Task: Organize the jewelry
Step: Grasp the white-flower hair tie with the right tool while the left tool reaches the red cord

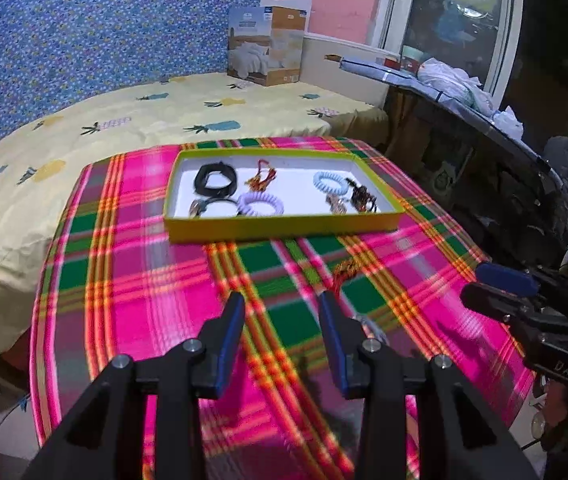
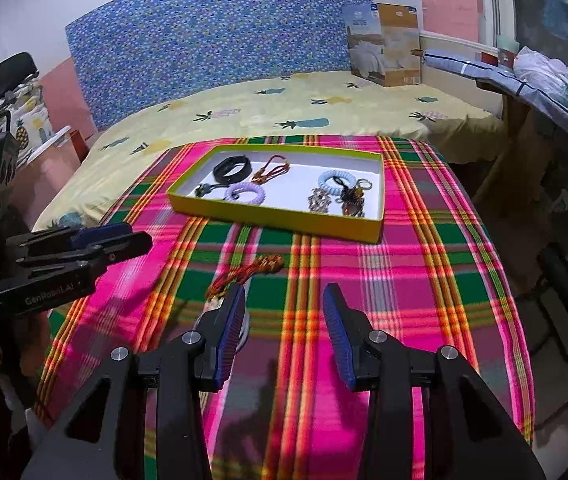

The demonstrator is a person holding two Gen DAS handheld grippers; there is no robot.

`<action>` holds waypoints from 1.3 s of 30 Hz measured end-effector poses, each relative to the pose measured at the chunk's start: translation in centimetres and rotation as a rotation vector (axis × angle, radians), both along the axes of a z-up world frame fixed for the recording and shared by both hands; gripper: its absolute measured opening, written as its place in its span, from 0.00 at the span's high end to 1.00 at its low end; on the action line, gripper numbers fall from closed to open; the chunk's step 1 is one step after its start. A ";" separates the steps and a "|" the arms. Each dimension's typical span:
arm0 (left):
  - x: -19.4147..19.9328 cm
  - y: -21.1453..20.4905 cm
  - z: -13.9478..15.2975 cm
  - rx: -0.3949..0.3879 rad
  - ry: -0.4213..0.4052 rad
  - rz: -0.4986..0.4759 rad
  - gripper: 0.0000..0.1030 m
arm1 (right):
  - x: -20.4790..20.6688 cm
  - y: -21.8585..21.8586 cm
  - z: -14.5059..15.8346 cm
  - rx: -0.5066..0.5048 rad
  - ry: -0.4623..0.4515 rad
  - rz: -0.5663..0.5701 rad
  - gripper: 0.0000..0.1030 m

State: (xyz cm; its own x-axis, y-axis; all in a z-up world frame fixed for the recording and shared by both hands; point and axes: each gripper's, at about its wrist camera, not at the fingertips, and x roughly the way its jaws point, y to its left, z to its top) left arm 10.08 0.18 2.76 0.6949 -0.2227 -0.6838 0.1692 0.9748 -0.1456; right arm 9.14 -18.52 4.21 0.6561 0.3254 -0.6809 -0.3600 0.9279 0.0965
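The yellow tray [image 2: 279, 220] holds bracelets and coiled bands. The braided cord [image 2: 249, 274] lies just beyond the right gripper [image 2: 284, 300]. Both the right and left gripper [image 1: 281, 302] stand open, empty.

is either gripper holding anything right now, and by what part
Nothing is held. The left gripper and right gripper are both open and empty; the braided cord lies on the cloth.

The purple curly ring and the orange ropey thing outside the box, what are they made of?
The purple curly ring looks like smooth, slightly shiny plastic: it is coiled like a phone cord. The orange ropey thing on the checked cloth looks like braided cord or thread, matte, with a knotted end and twisted red and yellow strands. The blur leaves finer detail open.
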 end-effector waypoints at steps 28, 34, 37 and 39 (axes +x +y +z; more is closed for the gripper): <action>-3.3 1.3 -1.2 -0.018 -0.001 0.018 0.61 | -0.3 2.7 -4.0 0.023 0.096 0.059 0.60; -3.0 2.2 -1.5 -0.025 0.002 0.037 0.61 | 1.2 4.0 -5.2 0.027 0.124 0.067 0.60; -2.9 2.6 -1.7 -0.031 0.008 0.045 0.61 | 1.8 4.7 -5.6 0.024 0.135 0.073 0.60; -2.7 2.8 -1.9 -0.034 0.012 0.047 0.61 | 2.1 5.2 -5.9 0.017 0.141 0.078 0.60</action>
State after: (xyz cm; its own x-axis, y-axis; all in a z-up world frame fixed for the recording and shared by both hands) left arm 7.35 3.00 0.85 0.6970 -0.2131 -0.6847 0.1212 0.9761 -0.1804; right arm 11.27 -13.33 -1.68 0.5269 0.3834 -0.7586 -0.4125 0.8957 0.1661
